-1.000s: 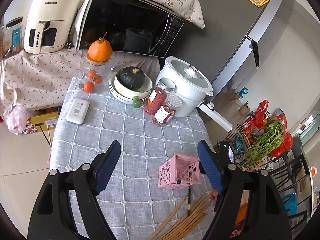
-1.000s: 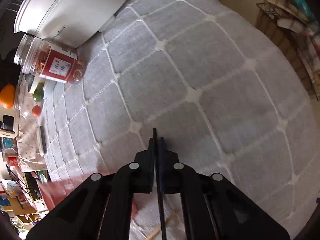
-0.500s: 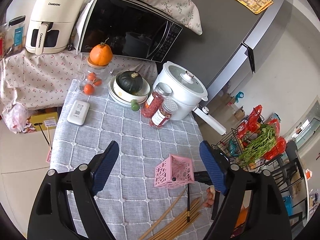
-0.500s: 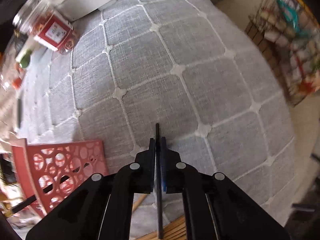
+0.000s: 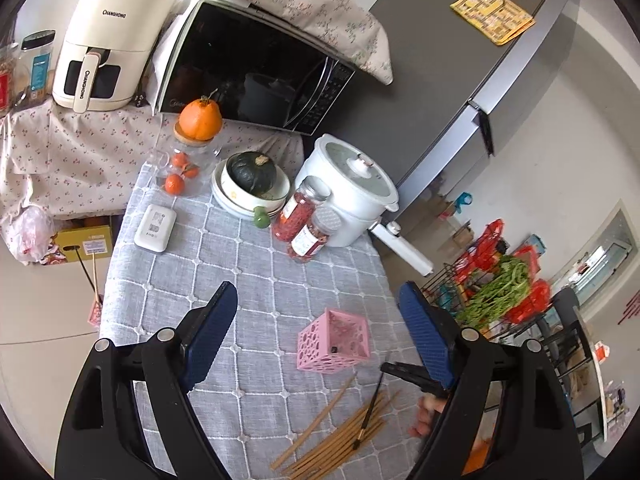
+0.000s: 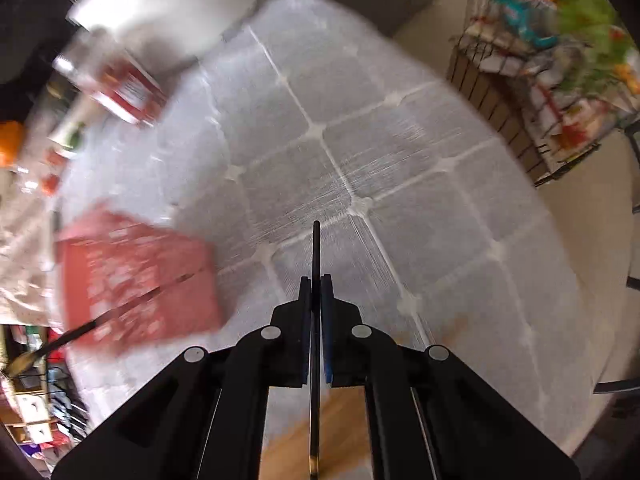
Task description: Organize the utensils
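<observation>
Lifted black chopstick (image 6: 316, 256), one basket (image 5: 334, 340)

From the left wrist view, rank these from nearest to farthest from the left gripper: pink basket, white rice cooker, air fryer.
Measured from the left gripper:
1. Pink basket, between the open jaws, just ahead.
2. White rice cooker, farther back, right side of the table.
3. Air fryer, far back on the left counter.

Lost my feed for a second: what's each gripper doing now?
Left gripper: open, holding nothing.
Right gripper: shut on a black chopstick.
</observation>
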Motion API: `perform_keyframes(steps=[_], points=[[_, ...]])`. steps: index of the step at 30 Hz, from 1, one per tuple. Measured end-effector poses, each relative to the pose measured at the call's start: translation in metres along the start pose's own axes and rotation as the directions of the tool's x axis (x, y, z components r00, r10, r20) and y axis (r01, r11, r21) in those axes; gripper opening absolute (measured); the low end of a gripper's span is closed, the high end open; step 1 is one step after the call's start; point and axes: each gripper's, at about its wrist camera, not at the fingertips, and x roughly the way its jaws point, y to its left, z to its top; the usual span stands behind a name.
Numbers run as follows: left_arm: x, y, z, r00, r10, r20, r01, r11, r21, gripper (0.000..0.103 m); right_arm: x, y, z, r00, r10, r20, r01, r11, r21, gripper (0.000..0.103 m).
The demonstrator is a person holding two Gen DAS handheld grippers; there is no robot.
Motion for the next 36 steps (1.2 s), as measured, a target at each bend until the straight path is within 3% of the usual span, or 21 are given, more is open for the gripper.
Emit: perform_keyframes(steps=[4,9,14,17,22,30,32,33,36], points=[[-0.016,0.000,0.004,0.999,-0.047,0.026,0.048,0.999,-0.017,0.079,-0.075,-0.001,-0.023,0.994,0.027,0.110,-0.025,1.000,-0.014,0.005],[-0.032,0.002,0.008,0.994,-0.097,0.050,0.099,0.994,-0.037,0.079,-0.175,0.009,-0.039,0.963,0.040,0.266,-0.029,0.999,-0.045,0.005],[-0.023,-0.002,0.005,0.995,-0.099,-0.010,0.099,0.995,-0.012,0.084,-0.245,0.026,-0.023,0.922,0.055,0.383,-0.044,0.998,-0.037,0.005],[-0.018,-0.003,0.001,0.995,-0.097,-0.030,0.097,0.995,-0.007,0.084,-0.264,0.040,-0.015,0.907,0.070,0.415,-0.058,0.997,-0.042,0.005],[-0.010,-0.002,-0.001,0.995,-0.088,-0.043,0.088,0.996,-0.007,0.084,-0.250,0.073,-0.001,0.906,0.086,0.415,-0.061,0.995,-0.074,0.005],[0.012,0.006,-0.003,0.995,-0.040,-0.086,0.038,0.999,-0.021,0.084,-0.176,0.101,0.021,0.942,0.139,0.307,-0.112,0.988,-0.102,0.006],[0.014,0.006,-0.004,0.995,-0.032,-0.091,0.031,0.999,-0.016,0.085,-0.153,0.094,0.025,0.951,0.164,0.263,-0.152,0.986,-0.065,0.020],[0.015,0.005,-0.005,0.995,-0.027,-0.093,0.026,1.000,-0.011,0.085,-0.149,0.088,0.023,0.946,0.184,0.268,-0.178,0.983,-0.044,0.034],[0.020,-0.001,-0.010,0.994,-0.014,-0.106,0.015,1.000,0.008,0.085,-0.152,0.076,0.016,0.929,0.163,0.332,-0.161,0.986,-0.034,0.046]])
